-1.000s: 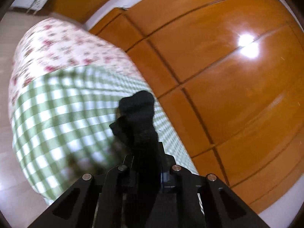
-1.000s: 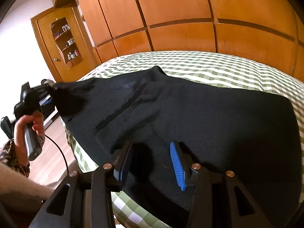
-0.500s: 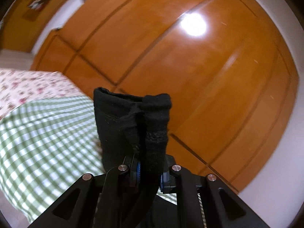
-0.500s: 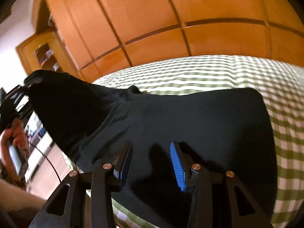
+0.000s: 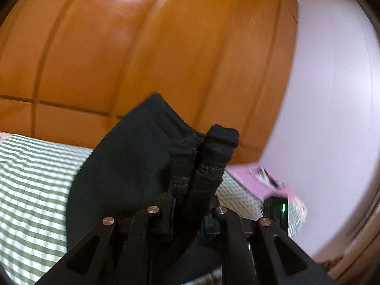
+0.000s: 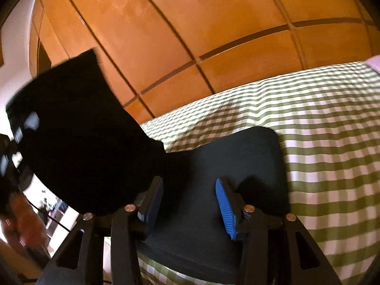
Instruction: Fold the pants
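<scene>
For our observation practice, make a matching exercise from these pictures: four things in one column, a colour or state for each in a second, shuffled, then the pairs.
Things:
1 left gripper
2 right gripper
3 bedspread
4 wardrobe

States:
A orange wood
B open, over flat cloth
C green and white checks
D shut on the black pants

Pairs: 1-D, 2-B, 3-C, 4-A

The soft black fabric pants (image 6: pixel 228 156) lie on a bedcover of green-and-white checked cloth (image 6: pixel 332 123). Behind stands a glossy orange-brown wooden wardrobe (image 6: pixel 190 23) with dark seams; the black right gripper (image 6: pixel 190 199) has ribbed blue pads (image 6: pixel 224 210).
</scene>
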The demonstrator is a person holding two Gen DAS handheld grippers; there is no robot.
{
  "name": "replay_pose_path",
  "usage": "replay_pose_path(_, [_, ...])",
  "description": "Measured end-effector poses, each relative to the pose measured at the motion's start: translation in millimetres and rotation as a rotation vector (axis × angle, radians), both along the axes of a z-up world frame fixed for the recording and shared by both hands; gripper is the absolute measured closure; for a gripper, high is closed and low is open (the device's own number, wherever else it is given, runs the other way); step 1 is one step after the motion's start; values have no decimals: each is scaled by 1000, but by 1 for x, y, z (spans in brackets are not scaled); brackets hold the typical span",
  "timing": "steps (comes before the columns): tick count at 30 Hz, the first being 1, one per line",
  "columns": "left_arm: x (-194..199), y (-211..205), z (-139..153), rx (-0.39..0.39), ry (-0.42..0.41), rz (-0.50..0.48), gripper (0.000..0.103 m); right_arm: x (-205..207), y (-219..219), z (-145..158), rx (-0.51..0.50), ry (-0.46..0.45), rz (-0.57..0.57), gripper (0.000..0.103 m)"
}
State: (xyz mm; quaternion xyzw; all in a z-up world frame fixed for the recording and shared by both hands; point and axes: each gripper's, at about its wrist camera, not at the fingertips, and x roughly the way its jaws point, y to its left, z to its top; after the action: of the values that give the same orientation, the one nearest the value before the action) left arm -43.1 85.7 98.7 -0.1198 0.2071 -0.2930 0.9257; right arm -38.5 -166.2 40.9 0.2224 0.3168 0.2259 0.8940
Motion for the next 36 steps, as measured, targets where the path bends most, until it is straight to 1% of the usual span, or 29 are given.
replay_pose_path(1, [3,-14,-7,21,31,-36,90,-2,-7,0,15,5,-12,56])
replay_pose_path(3, [8,-33,-18,49,80,-79,90,-8,-23,-1,51,19,-44,56])
replay_pose_path(6, [14,-54,-35,90,130,-125,90,-20,-53,-5,130,44,-108,55])
replay_pose_path(9, [17,-80,-58,148,182,-172,90,-31,-77,-12,202,64,-166,54])
replay_pose_path(12, [26,-102,-82,225,210,-211,89,-34,-90,-14,269,66,-183,54])
replay_pose_path(13, [25,-118,-90,277,221,-233,87,-34,-92,-14,291,66,-180,54])
replay_pose_path(15, [22,-133,-100,356,232,-253,81,-32,-92,-13,323,66,-161,54])
replay_pose_path(16, [17,-145,-106,425,240,-275,75,-31,-91,-13,325,63,-149,53])
replay_pose_path(17, [10,-151,-108,465,229,-285,71,-31,-88,-11,314,60,-135,53])
replay_pose_path(19, [-2,-160,-108,534,166,-311,64,-32,-81,-9,282,58,-115,51])
replay_pose_path(20, [-10,-163,-106,544,136,-338,61,-32,-77,-8,268,61,-106,50])
replay_pose_path(22, [-21,-163,-100,549,77,-379,60,-33,-72,-9,254,67,-97,49])
replay_pose_path(23, [-23,-160,-97,535,59,-400,60,-32,-70,-9,247,71,-94,49])
replay_pose_path(24, [-29,-155,-92,499,39,-444,60,-32,-69,-11,244,74,-93,49])
replay_pose_path(25, [-30,-154,-88,475,17,-463,60,-32,-69,-12,241,78,-93,49])
replay_pose_path(26, [-32,-150,-84,470,-11,-447,60,-31,-68,-12,241,82,-89,49])
replay_pose_path(27, [-31,-149,-83,472,-27,-427,60,-31,-66,-12,242,84,-82,49])
replay_pose_path(28, [-28,-142,-80,467,-39,-386,60,-31,-65,-12,240,85,-76,49])
replay_pose_path(29, [-25,-138,-78,456,-36,-369,60,-30,-62,-12,235,89,-61,49])
replay_pose_path(32, [-2,-108,-73,334,37,-283,60,-23,-50,-15,216,117,-12,49])
replay_pose_path(33, [8,-93,-73,286,70,-228,60,-20,-44,-17,204,135,6,49])
replay_pose_path(35, [23,-71,-75,234,112,-125,60,-12,-33,-25,161,189,22,49])
replay_pose_path(36, [31,-60,-76,221,129,-70,60,-10,-30,-28,157,197,19,50])
